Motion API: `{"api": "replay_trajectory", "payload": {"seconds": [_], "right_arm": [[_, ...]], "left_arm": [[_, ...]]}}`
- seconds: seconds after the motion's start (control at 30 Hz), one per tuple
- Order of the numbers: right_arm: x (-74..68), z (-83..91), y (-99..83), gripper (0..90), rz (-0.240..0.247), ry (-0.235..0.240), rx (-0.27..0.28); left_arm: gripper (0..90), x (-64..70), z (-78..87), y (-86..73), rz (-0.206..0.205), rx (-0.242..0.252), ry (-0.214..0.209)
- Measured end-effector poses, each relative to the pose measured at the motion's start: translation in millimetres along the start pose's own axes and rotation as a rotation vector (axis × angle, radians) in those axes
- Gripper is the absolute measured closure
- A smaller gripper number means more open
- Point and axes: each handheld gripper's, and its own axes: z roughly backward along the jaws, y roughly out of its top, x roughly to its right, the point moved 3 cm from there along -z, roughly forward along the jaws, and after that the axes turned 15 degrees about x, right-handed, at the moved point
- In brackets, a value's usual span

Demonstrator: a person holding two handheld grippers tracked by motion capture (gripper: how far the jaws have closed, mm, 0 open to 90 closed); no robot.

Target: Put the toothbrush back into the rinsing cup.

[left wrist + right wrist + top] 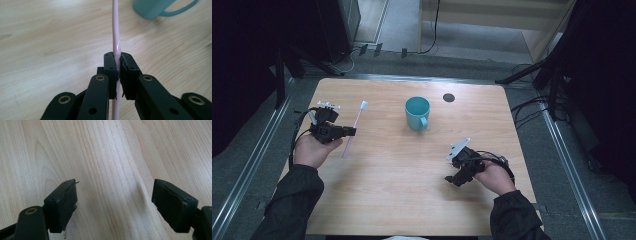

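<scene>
Grasp stage. The left gripper [117, 67] pinches the pink toothbrush [353, 129] mid-handle, left of the teal cup [417, 113], its handle seemingly on the table [402, 200]. The right gripper [113, 205], jaws spread and empty, waits nearer the person than the cup. Next, judged: lift, tilt upright, lower into the cup.

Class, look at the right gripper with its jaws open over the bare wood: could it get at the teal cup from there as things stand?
Probably yes. The right gripper is open and holds nothing, and bare table lies between it and the teal cup. The left gripper, shut on the pink toothbrush, is off to the other side.
</scene>
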Motion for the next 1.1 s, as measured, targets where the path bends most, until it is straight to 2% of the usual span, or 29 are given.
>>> {"api": "replay_trajectory", "payload": {"seconds": [0.2, 0.37, 0.53, 0.57, 0.7, 0.9, 1.1], "right_arm": [[0.4, -1.1, 0.5, 20.4, 0.0, 0.003, -0.001], [0.1, -1.0, 0.4, 20.4, -0.001, 0.004, -0.003], [0.1, -1.2, 0.3, 20.4, -0.003, 0.002, -0.003], [0.0, -1.2, 0.3, 20.3, -0.004, 0.002, -0.002], [0.2, -0.2, 0.5, 20.4, -0.009, 0.004, 0.015], [-1.1, 1.7, 1.3, 20.5, -0.022, 0.003, 0.036], [-0.1, 4.0, -1.0, 20.5, -0.03, -0.001, 0.038]], "left_arm": [[84.0, 14.9, 2.8, 4.1, -0.053, 0.123, -0.005], [84.0, 23.1, 6.4, 6.3, -0.06, 0.209, -0.009], [83.9, 29.7, 7.0, 9.2, -0.069, 0.272, -0.013], [84.0, 30.8, 5.9, 10.6, -0.061, 0.284, -0.025], [84.0, 35.5, 0.2, 14.4, -0.058, 0.303, -0.043], [84.0, 45.0, -10.3, 21.6, -0.071, 0.297, -0.061], [84.0, 50.0, -19.1, 32.2, -0.055, 0.308, -0.07]]}}
